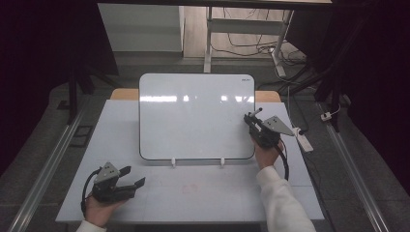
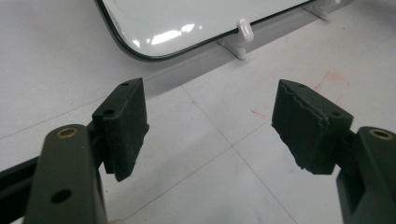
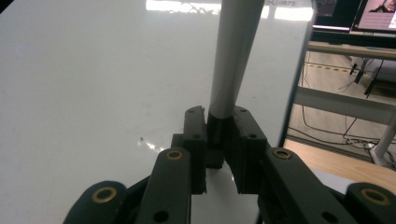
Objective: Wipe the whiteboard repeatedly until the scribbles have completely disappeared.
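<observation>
So I've got the right claw point(image 1: 253, 119) clamped on a slim marker with a pale grey barrel and a dark end point(image 3: 232, 60). In the right gripper view the two jaws pinch the dark end, and the barrel runs up and away from them across the glossy white rounded-corner whiteboard point(image 1: 193, 113). From the high view that claw sits at the whiteboard's right edge, about halfway up it, with the marker's tip poking toward the board face. Can't tell if the tip actually touches the surface.

The whiteboard leans on two small white plastic stand feet point(image 1: 173, 163) along its bottom edge, in the middle of the pale grey bench point(image 1: 203, 193).

My left claw point(image 1: 131, 177) is down below the whiteboard's bottom-left corner, well apart from it, resting low over the bench. Its jaws stand wide with nothing between them. Just past them there are faint red scribble marks point(image 2: 332, 81) on the bench, near the closer stand foot.
</observation>
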A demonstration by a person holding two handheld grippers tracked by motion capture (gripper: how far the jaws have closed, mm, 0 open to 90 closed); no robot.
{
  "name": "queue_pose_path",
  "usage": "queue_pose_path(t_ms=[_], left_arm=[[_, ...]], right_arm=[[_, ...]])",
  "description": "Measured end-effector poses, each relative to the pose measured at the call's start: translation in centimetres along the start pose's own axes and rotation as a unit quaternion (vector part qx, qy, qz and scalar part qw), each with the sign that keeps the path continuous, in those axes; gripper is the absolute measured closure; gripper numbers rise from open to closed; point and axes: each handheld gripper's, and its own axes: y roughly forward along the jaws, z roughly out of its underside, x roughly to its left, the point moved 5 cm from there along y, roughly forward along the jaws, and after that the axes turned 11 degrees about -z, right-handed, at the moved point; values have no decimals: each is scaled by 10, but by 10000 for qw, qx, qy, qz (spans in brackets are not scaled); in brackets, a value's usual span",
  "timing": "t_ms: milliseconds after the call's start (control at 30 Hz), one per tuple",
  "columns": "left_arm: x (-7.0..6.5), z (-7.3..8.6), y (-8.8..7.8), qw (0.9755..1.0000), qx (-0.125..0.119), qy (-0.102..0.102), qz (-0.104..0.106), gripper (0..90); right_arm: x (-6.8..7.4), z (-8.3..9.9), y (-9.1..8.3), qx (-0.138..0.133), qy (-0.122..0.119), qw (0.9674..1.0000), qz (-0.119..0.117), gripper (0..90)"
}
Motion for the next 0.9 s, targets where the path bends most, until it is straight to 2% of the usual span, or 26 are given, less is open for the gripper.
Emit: queue_pose_path(t_ms=[33, 100, 133, 167, 267, 333, 467, 533, 600, 633, 700, 767, 833, 900], left_arm=[[0, 0, 0, 10000, -3, 7, -8, 274], [-1, 0, 0, 10000, -4, 12, -4, 274], [-1, 0, 0, 10000, 0, 10, -6, 274], [-1, 0, 1, 10000, 11, 11, 9, 274], [-2, 0, 1, 10000, 10, 28, 7, 274], [-2, -1, 0, 10000, -2, 31, 13, 274], [-1, -1, 1, 10000, 5, 23, 11, 274], [-2, -1, 1, 10000, -5, 44, 14, 273], [-3, -1, 0, 10000, -20, 44, 19, 274], [-3, -1, -1, 10000, -24, 42, 24, 274], [-2, -2, -1, 10000, -40, 24, 20, 274], [-3, -3, -1, 10000, -65, 34, 43, 273], [-5, -5, -2, 9999, -91, 59, 59, 273], [-7, -7, -3, 9998, -137, 83, 69, 273]], right_arm=[[2, 0, 2, -1, -29, 10000, -29, 779], [12, 0, 7, 60, -154, 9996, -230, 779], [14, -1, 9, 117, -318, 9992, -229, 779], [13, -3, 10, 123, -329, 9991, -219, 779], [-4, -13, 11, -41, 9, 10000, 15, 778], [-7, -15, 12, -50, 137, 9999, -4, 779], [18, -8, 19, 168, -156, 9989, -399, 778], [18, -8, 20, 188, -191, 9988, -402, 779], [9, -10, 16, 81, -43, 9998, -170, 778], [5, -10, 14, 44, 58, 9999, -125, 778], [6, -10, 11, 118, 29, 9999, -116, 778], [13, -9, 6, 186, 88, 9994, -277, 778], [25, -9, -2, 134, 192, 9980, -579, 778], [39, -7, -11, 221, 243, 9950, -939, 778]])
